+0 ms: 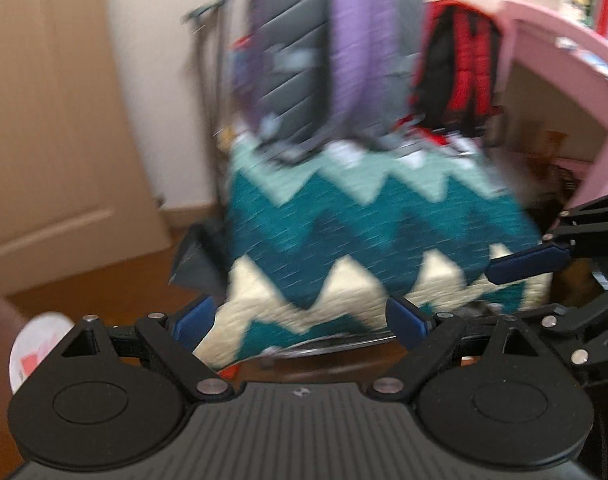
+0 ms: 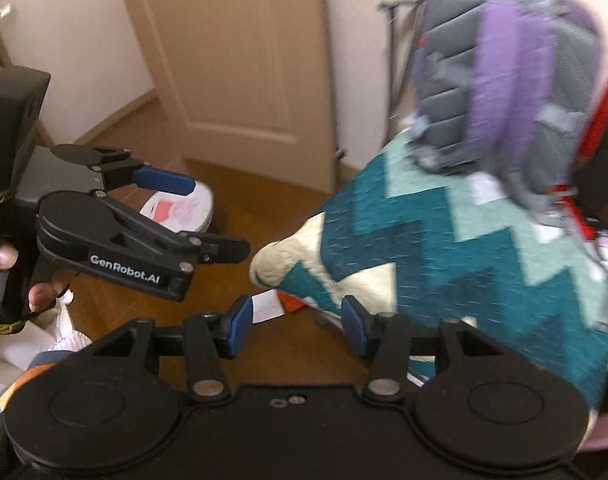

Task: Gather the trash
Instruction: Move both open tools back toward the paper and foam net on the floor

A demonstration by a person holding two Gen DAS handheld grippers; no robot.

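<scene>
My left gripper (image 1: 301,320) is open and empty, facing a teal and cream zigzag quilt (image 1: 368,248). My right gripper (image 2: 295,322) is open and empty above the wood floor, by the quilt's lower corner (image 2: 304,256). A white paper scrap (image 2: 267,306) with an orange piece (image 2: 289,302) lies on the floor under that corner, just past my right fingertips. A white round bin (image 2: 183,208) with red-printed trash stands on the floor at left; it also shows in the left wrist view (image 1: 37,344). The left gripper (image 2: 219,220) is seen above the bin.
A purple and grey backpack (image 1: 328,52) and a red and black backpack (image 1: 460,64) sit on the quilt. A beige door (image 2: 239,60) stands behind. A pink desk (image 1: 576,64) is at right. White papers (image 2: 7,352) lie at lower left.
</scene>
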